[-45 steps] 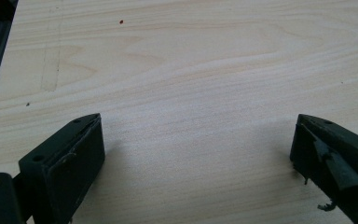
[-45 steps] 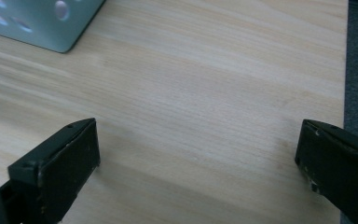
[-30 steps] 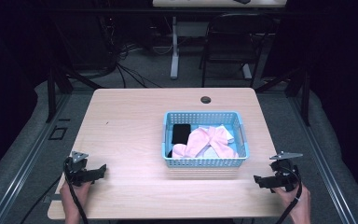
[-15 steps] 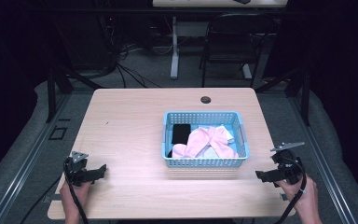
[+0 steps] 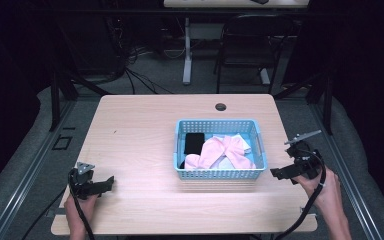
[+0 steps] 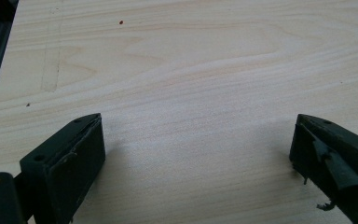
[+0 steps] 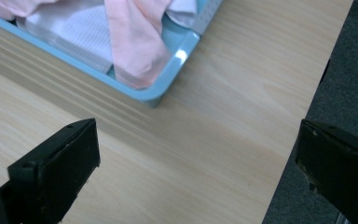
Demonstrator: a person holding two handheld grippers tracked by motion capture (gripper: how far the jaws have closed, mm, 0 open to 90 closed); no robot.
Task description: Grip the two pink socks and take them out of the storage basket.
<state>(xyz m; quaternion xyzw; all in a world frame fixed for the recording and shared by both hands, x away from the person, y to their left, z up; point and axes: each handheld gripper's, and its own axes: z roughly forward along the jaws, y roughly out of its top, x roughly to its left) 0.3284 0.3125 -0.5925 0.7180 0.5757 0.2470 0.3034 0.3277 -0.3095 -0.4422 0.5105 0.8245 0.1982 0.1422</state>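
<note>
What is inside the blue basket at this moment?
The blue basket holds a pink cloth, a black item at its left end, and white fabric partly under the pink. Whatever lies beneath these is covered.

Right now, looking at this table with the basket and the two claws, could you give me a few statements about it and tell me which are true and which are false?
1. The blue basket holds a pink cloth. True.
2. The left claw grips the pink cloth. False: it is open over bare table, holding nothing.
3. The right claw is open, beside the basket's near right corner. True.
4. The basket sits on the floor. False: it rests on the table.
5. A black item lies in the basket's left part. True.
</note>
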